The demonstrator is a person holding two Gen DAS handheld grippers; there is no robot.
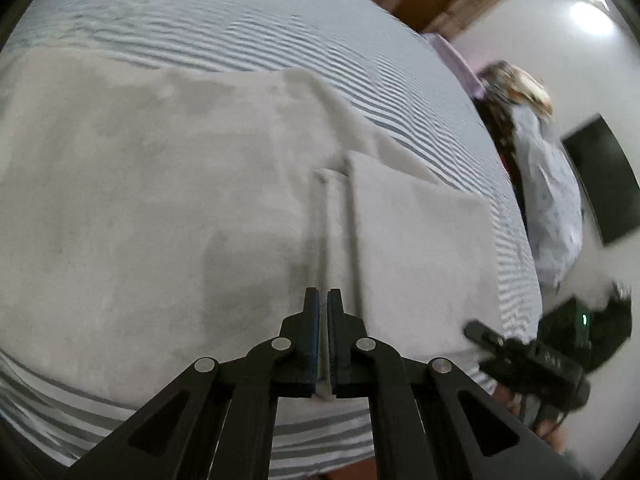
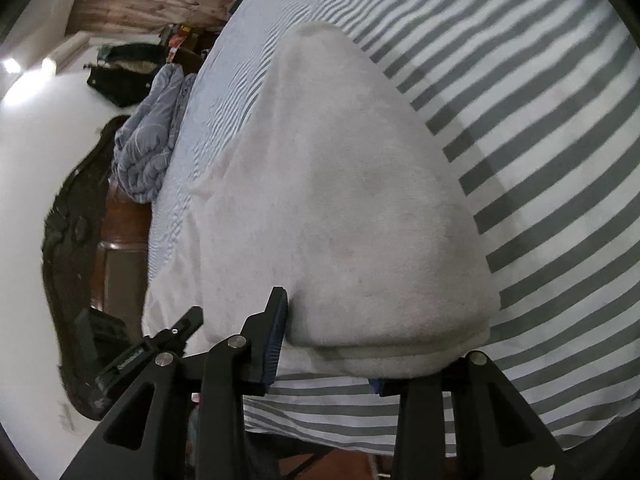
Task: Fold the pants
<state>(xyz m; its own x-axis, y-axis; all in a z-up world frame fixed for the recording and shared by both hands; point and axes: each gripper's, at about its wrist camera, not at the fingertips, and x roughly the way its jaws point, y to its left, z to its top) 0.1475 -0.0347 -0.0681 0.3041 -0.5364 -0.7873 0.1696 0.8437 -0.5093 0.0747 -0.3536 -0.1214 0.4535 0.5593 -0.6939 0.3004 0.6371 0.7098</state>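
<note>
The light grey pants [image 1: 160,200] lie spread on the striped bed sheet [image 1: 280,32], with a folded part [image 1: 416,240] at the right. My left gripper [image 1: 323,300] is nearly shut, its pads pinching a thin edge of the pants fabric near the bed's front edge. In the right wrist view the pants [image 2: 352,220] bulge up in front of me. My right gripper [image 2: 352,344] is open wide; its left finger [image 2: 276,328] shows beside the cloth and its right finger is hidden under the pants' near edge. The right gripper also shows in the left wrist view [image 1: 492,338].
The striped sheet [image 2: 540,160] covers the bed. A crumpled blue quilt [image 2: 148,144] hangs at the bed's far side, by a dark wooden headboard [image 2: 72,240]. A dark bag [image 2: 120,76] lies on the floor. A black screen [image 1: 604,184] hangs on the white wall.
</note>
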